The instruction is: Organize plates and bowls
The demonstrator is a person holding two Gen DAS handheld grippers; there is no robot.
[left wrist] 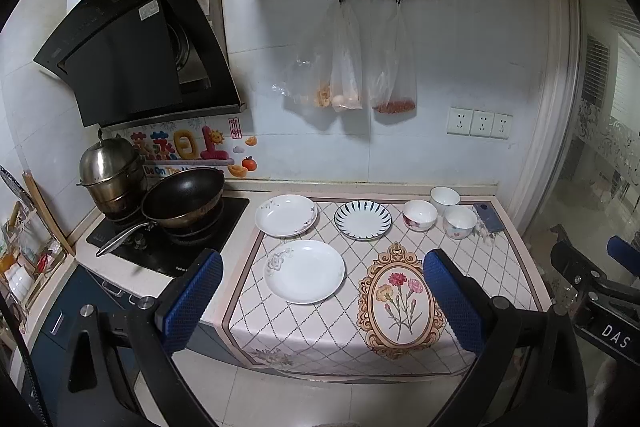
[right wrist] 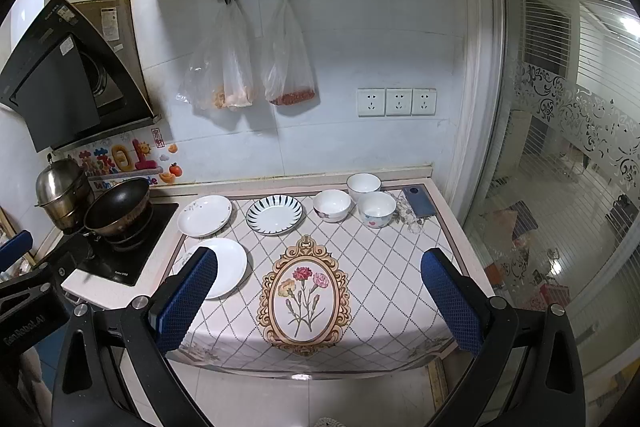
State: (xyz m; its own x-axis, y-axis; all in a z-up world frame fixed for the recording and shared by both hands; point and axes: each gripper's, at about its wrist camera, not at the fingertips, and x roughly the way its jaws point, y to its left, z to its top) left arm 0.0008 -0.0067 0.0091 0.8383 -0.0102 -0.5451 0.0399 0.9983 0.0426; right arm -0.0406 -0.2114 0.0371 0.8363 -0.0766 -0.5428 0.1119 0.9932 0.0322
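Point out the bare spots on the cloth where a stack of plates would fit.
Roomiest: the front right of the cloth, from the flower frame to the right edge, in front of the bowls. The frame itself is also bare. Crowded: the back row, from the plates through the bowls to the phone.

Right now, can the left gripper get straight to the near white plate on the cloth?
Probably yes. The left gripper is open and empty, and the near white plate lies flat ahead of it, apart from the other dishes, with nothing on it. The wok sits off to the side.
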